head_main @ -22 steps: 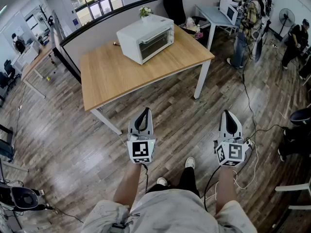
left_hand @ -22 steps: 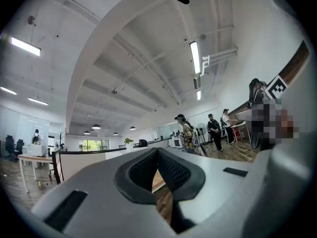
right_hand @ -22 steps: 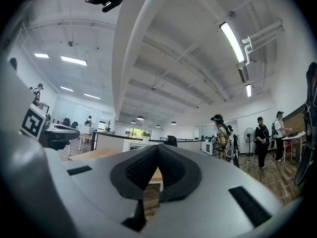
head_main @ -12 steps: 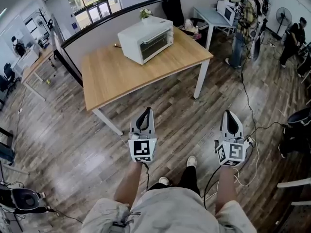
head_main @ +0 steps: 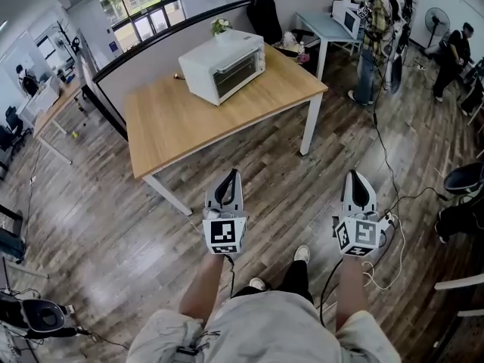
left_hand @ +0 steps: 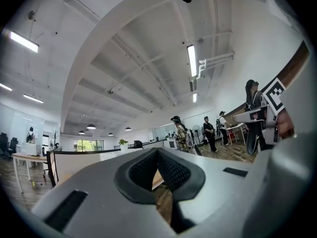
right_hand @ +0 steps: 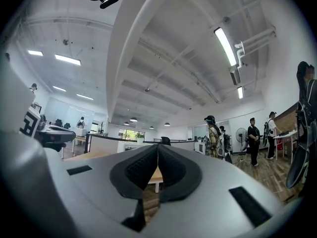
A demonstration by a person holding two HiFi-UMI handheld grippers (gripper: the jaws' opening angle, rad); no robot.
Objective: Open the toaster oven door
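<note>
A white toaster oven with its glass door closed stands at the far side of a wooden table, well ahead of me. Both grippers hang over the wood floor in front of the table, far from the oven. My left gripper is shut with nothing between its pads; in the left gripper view its dark pads meet at the tip. My right gripper is likewise shut and empty, its pads touching. The jaws hide the oven in both gripper views.
A partition wall runs behind the table. To the back right a second desk carries a microwave, with people standing next to it. Cables trail across the floor at right, near a chair.
The head view has shifted a little, so table and oven sit slightly differently in the picture. Both grippers keep their places and stay shut.
</note>
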